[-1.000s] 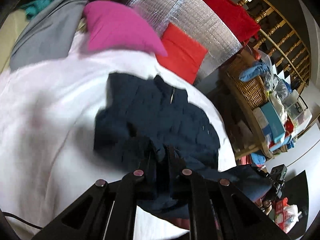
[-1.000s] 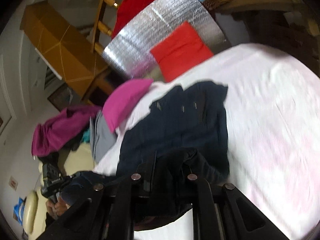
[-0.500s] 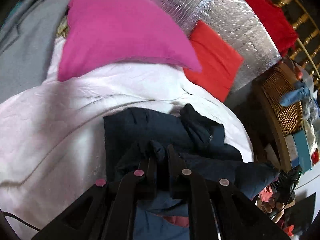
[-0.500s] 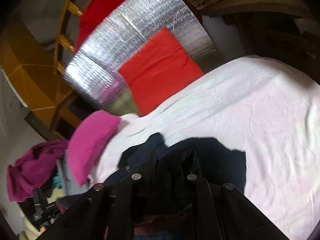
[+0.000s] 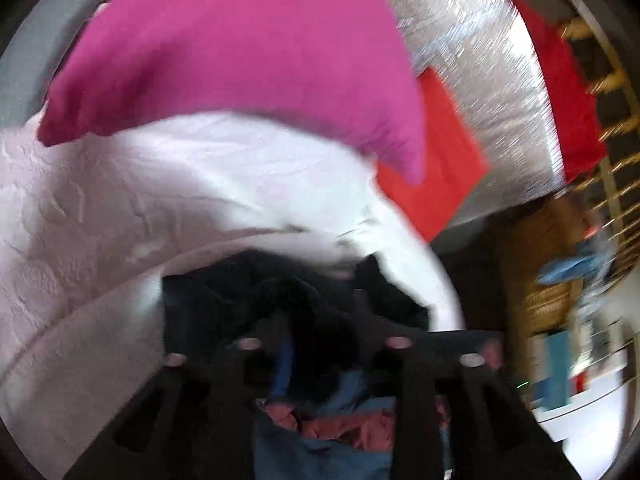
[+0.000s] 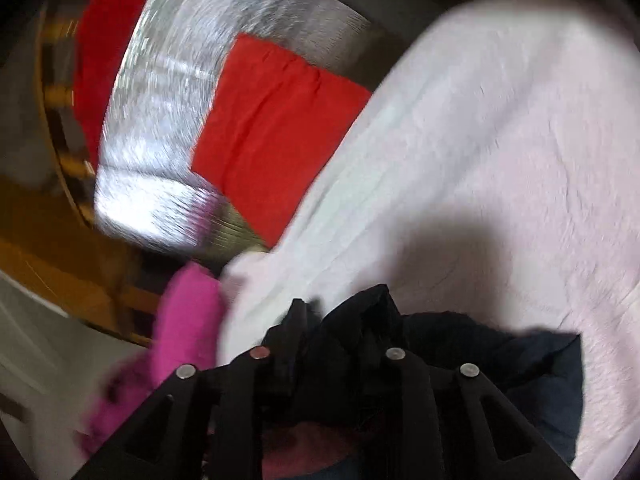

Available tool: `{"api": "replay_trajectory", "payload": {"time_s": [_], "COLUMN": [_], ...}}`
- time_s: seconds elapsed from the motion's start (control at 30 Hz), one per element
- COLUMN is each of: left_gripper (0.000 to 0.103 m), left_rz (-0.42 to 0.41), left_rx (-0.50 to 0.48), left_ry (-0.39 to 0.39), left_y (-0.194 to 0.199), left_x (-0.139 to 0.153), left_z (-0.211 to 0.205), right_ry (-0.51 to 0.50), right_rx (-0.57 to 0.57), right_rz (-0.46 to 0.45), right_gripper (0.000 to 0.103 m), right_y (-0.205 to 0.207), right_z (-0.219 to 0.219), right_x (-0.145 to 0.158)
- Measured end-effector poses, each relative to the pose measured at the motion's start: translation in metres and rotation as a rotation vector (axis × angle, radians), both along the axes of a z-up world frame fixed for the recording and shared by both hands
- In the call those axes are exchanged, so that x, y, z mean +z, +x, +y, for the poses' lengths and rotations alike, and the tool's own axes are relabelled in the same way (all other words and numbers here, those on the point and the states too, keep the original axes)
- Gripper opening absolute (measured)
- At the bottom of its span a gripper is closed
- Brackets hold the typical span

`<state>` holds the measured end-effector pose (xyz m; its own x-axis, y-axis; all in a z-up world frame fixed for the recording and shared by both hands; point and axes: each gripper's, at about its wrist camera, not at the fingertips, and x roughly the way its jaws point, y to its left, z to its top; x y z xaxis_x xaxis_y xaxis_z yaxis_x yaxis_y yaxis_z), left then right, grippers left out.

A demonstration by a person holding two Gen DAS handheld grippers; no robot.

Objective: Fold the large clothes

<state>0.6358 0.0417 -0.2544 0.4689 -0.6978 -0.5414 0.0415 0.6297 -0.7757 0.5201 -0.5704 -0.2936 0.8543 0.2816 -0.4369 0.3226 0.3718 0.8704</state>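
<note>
A dark navy garment lies bunched on the pale pink bed cover. My left gripper is shut on a fold of it, the cloth bulging between the fingers. In the right wrist view the same navy garment hangs from my right gripper, which is shut on another bunched part, low over the bed cover. Both views are motion-blurred.
A magenta pillow lies at the head of the bed, also seen in the right wrist view. A red cushion leans on a silver foil panel. A wicker shelf stands beside the bed.
Both grippers have carried the navy garment toward the head of the bed. The pillow and red cushion loom larger; less of the garment lies spread ahead.
</note>
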Motion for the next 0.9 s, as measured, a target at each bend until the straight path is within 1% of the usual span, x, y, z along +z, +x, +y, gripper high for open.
{"api": "replay_trajectory", "payload": {"time_s": [0.03,0.07,0.1,0.13,0.17,0.2,0.27,0.3,0.37,0.4,0.47,0.5,0.6,0.67,0.73,0.77,0.83,0.87,0.9], "left_gripper": [0.062,0.078,0.084,0.089,0.089,0.089,0.089,0.089,0.089,0.089,0.089,0.089,0.089,0.089,0.089,0.089,0.088,0.087,0.087], "left_rz": [-0.033,-0.072,-0.129,-0.166,-0.189,-0.192,-0.180,-0.167,-0.139,-0.097,-0.016,0.045,0.138,0.145,0.140,0.126,0.135,0.136,0.127], "left_rx": [0.027,0.075,0.161,0.219,0.240,0.232,0.211,0.210,0.228,0.248,0.297,0.324,0.328,0.351,0.379,0.392,0.401,0.401,0.397], "left_ry": [-0.033,-0.034,-0.022,-0.003,0.024,0.027,0.018,0.029,0.042,0.056,0.063,0.071,0.150,0.109,0.098,0.096,0.096,0.087,0.074], "left_y": [-0.007,-0.016,-0.031,-0.044,-0.059,-0.068,-0.095,-0.114,-0.141,-0.160,-0.182,-0.195,-0.206,-0.209,-0.208,-0.205,-0.202,-0.195,-0.191], "left_x": [0.009,0.017,0.030,0.040,0.050,0.054,0.057,0.055,0.046,0.036,0.018,0.006,-0.008,-0.017,-0.022,-0.026,-0.033,-0.036,-0.037], "left_z": [0.006,0.012,0.020,0.026,0.028,0.029,0.029,0.028,0.027,0.027,0.028,0.028,0.024,0.028,0.031,0.034,0.037,0.036,0.037], "right_ry": [0.032,0.034,0.009,-0.020,-0.041,-0.060,-0.091,-0.105,-0.131,-0.131,-0.113,-0.107,-0.064,-0.034,-0.009,-0.002,0.038,0.058,0.051], "right_rx": [-0.018,-0.037,-0.086,-0.128,-0.147,-0.147,-0.099,-0.086,-0.067,-0.059,-0.032,-0.018,0.022,0.030,0.042,0.044,0.023,0.009,-0.012], "right_rz": [-0.032,-0.055,-0.095,-0.136,-0.165,-0.172,-0.165,-0.166,-0.160,-0.159,-0.142,-0.127,-0.090,-0.071,-0.042,-0.018,0.023,0.029,0.027], "right_gripper": [0.051,0.081,0.096,0.098,0.098,0.098,0.097,0.097,0.097,0.097,0.097,0.098,0.098,0.098,0.097,0.097,0.097,0.097,0.097], "right_y": [-0.005,-0.013,-0.028,-0.042,-0.056,-0.065,-0.088,-0.103,-0.130,-0.139,-0.171,-0.181,-0.212,-0.229,-0.235,-0.235,-0.230,-0.227,-0.223], "right_z": [-0.005,-0.009,-0.013,-0.015,-0.015,-0.016,-0.014,-0.011,-0.002,0.001,0.013,0.018,0.045,0.063,0.077,0.083,0.090,0.090,0.088], "right_x": [0.001,0.005,0.014,0.023,0.030,0.036,0.049,0.053,0.058,0.059,0.052,0.048,0.026,0.007,-0.010,-0.019,-0.039,-0.045,-0.047]}}
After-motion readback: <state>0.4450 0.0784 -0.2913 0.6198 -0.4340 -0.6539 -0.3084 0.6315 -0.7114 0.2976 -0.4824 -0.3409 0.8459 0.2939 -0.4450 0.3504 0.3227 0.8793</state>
